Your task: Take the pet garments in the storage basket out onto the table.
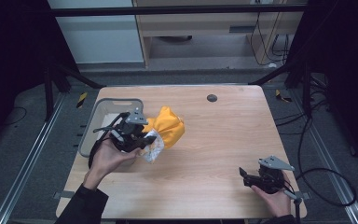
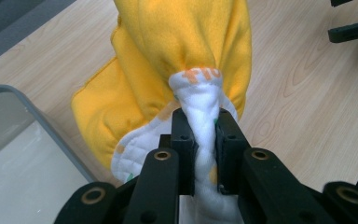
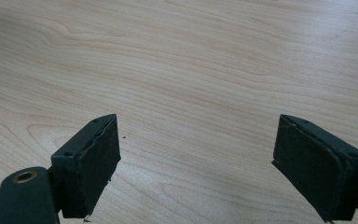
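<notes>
One wooden table (image 1: 214,154), grey carpet (image 1: 23,154) apparently around.

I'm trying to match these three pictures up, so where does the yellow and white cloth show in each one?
High view: the yellow and white cloth lies left of centre, beside the grey bin, pinched by the left gripper.
Left gripper view: the cloth sits centre and top, its white part clamped between the jaws.
Right gripper view: not in it.
Shared landmark: the wooden table.

Grey bin (image 1: 89,125) at wooden table's (image 1: 214,149) left edge; small dark disc (image 1: 211,98) near far edge.
</notes>
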Demonstrator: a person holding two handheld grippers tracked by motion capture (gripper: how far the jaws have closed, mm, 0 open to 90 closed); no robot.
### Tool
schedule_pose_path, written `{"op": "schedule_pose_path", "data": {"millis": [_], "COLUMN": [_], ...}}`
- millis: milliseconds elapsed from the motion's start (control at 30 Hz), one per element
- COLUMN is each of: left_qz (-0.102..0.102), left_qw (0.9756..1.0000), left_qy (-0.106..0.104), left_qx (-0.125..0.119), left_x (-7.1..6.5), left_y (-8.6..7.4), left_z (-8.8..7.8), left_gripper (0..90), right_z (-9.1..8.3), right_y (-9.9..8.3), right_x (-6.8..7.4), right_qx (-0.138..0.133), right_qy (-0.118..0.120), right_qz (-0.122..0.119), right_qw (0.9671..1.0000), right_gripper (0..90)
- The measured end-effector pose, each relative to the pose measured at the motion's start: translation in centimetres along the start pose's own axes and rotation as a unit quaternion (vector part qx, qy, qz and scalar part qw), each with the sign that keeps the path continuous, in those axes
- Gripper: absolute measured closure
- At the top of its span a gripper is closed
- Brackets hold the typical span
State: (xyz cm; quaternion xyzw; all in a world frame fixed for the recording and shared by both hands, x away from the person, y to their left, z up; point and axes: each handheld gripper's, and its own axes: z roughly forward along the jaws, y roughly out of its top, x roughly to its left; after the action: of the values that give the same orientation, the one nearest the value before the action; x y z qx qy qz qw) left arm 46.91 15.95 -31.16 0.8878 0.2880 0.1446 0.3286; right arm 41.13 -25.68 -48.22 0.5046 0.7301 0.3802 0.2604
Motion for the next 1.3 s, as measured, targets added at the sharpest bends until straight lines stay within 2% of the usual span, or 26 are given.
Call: {"op": "schedule_pose_path", "data": {"millis": [633, 1100, 1300], "left_qz": [0.029, 0.034, 0.041], "left_qw": [0.9986, 0.9973, 0.9959], "left_qy": [-0.035, -0.052, -0.062], "left_qx": [0.028, 0.038, 0.051], "left_x": [-1.7, -2.6, -3.2], "left_y": [-0.6, -1.4, -1.8], "left_z": [3.7, 5.9, 7.4], "left_gripper": [80.7, 80.6, 80.5], "right_z": [0.0, 0.0, 0.0], "right_y": [0.0, -0.1, -0.2], "right_x": [-0.1, -0.2, -0.3], "right_qx": [-0.001, 0.0, 0.001], "right_qy": [0.0, -0.006, -0.01], "right_qz": [-0.001, -0.002, -0.003], "right_qw": [1.0, 1.0, 0.9999], "right_gripper": [14.4, 14.4, 13.8]}}
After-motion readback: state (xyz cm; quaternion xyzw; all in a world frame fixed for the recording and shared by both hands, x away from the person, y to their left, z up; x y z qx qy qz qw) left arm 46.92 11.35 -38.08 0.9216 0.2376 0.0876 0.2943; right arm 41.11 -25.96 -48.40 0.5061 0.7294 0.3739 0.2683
